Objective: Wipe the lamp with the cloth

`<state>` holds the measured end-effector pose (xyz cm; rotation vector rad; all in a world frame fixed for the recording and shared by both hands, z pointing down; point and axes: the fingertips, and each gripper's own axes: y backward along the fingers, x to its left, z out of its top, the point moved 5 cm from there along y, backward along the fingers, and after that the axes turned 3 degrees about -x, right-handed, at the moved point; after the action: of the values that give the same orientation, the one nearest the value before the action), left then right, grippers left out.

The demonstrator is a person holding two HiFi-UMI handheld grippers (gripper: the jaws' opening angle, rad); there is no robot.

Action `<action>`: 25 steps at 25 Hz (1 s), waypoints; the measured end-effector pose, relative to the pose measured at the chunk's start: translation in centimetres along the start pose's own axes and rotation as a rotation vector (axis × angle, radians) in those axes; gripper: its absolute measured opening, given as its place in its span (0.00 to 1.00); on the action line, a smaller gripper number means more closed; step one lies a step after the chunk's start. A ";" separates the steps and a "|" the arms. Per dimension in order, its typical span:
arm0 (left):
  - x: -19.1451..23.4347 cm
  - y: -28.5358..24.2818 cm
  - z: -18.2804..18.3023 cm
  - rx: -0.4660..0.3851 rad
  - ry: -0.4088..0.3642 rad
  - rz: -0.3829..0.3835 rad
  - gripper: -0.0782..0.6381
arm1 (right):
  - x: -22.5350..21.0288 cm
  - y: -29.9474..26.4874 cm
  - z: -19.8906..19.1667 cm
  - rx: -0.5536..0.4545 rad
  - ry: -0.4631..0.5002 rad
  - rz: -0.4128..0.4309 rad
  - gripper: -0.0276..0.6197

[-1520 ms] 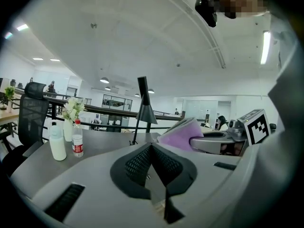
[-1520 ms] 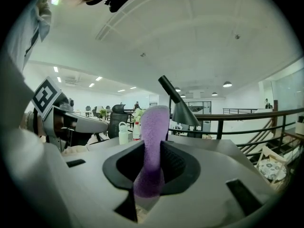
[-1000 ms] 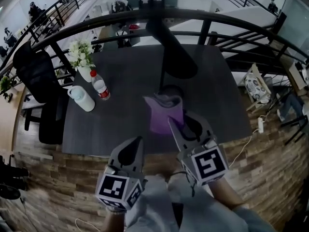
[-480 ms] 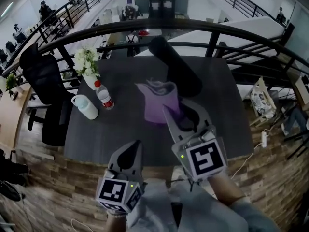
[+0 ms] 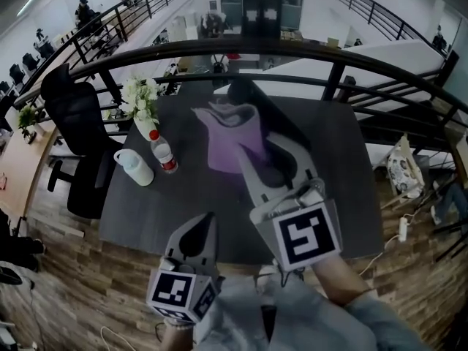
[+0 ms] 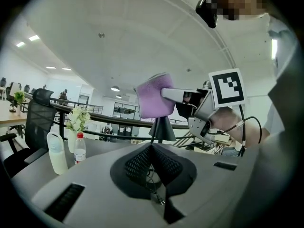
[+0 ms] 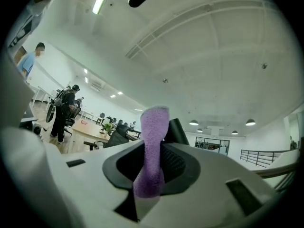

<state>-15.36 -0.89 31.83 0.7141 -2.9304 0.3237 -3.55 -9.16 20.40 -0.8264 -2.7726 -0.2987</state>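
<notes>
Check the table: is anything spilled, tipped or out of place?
Nothing stands out. The vase of white flowers, red-capped clear plastic bottle and white plastic jug stand upright on the dark table; no spill shows.

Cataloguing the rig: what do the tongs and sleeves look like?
Left tongs and right tongs: pale grey tapering shells with black meshed pads, each bearing a cube of black-and-white square markers. A black cable loops by the right one. Sleeves are light grey.

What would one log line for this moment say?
right tool: shut on purple cloth, held up by black lamp, contact unclear | left tool: shut, empty
</notes>
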 end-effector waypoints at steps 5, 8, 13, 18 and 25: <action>-0.4 -1.0 0.4 0.000 0.000 0.018 0.12 | -1.6 -0.3 -0.9 0.022 -0.006 -0.019 0.18; -0.9 -1.8 0.6 0.004 0.000 0.016 0.12 | -3.0 -0.1 -2.1 0.054 -0.007 -0.041 0.18; -1.3 -3.0 0.6 0.018 0.002 0.019 0.12 | -4.5 0.4 -4.2 0.102 -0.020 -0.053 0.18; -1.8 -4.1 0.8 -0.013 0.004 0.017 0.12 | -5.7 1.3 -6.2 0.144 -0.067 -0.053 0.18; -2.2 -4.8 0.7 0.026 -0.001 0.022 0.12 | -7.8 3.0 -8.7 0.205 -0.089 -0.097 0.18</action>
<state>-11.27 -4.24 31.64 0.6859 -2.9421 0.3646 5.95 -12.94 26.94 -0.6723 -2.8692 0.0081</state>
